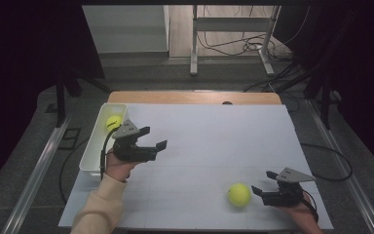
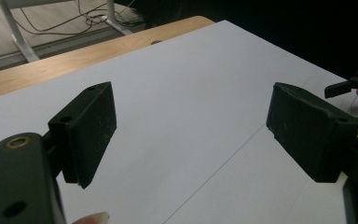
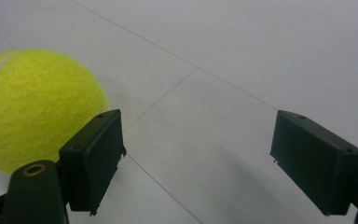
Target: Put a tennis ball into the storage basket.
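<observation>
A yellow tennis ball (image 1: pixel 238 194) lies on the white table sheet (image 1: pixel 209 141) near the front right. My right gripper (image 1: pixel 263 182) stands just right of it, open, with nothing between its jaws. In the right gripper view the ball (image 3: pixel 32 107) sits beyond the left jaw, outside the gap of the gripper (image 3: pixel 196 154). A second tennis ball (image 1: pixel 113 122) rests in the white bin (image 1: pixel 91 146) at the left edge. My left gripper (image 1: pixel 155 137) hovers just right of the bin, open and empty, pointing across the table. In the left gripper view its jaws (image 2: pixel 193 116) frame bare sheet.
The wooden table edge (image 1: pixel 195 97) runs along the far side of the sheet. Beyond it stand metal frame legs (image 1: pixel 194 44) and loose cables on the floor. The other hand's gripper (image 2: pixel 354 86) shows at the far right of the left gripper view.
</observation>
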`<state>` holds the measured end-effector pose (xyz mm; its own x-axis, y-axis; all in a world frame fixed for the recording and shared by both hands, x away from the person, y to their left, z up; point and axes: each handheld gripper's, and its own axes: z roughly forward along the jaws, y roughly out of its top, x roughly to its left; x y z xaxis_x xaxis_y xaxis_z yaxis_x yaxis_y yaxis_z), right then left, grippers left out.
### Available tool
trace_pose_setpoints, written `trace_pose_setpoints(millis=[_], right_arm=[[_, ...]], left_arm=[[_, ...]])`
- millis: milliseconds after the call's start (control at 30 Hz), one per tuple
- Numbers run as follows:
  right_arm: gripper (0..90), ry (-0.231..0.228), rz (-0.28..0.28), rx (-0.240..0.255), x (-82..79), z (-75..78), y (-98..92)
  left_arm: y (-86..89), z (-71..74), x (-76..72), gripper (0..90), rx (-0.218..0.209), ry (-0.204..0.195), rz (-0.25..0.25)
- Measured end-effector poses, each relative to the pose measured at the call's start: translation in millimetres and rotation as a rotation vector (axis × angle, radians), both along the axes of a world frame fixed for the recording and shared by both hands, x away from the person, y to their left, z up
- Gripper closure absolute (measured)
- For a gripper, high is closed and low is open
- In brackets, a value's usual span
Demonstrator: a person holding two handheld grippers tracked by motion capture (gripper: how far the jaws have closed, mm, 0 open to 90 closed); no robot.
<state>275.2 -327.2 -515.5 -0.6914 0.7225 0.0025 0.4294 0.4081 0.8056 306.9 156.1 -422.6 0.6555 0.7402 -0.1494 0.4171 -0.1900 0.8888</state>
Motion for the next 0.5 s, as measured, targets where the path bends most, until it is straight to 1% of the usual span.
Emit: trace_pose_setpoints(millis=[233,333,500], right_arm=[[17.7,-0.005,0.005,0.003,0.0,1.3,-0.8],[17.7,-0.003,0.008,0.001,0.6,0.7,-0.4],[17.8,-0.004,0.005,0.004,0.7,0.9,-0.9]], left_arm=[[-10.9,-5.6,0.3,16.8,0.003,0.02,-0.027],[-13.6,-9.7,1.8,16.8,-0.01,0.036,-0.044],[-14.0,-12.4,1.8,16.8,-0.006,0.044,-0.046]])
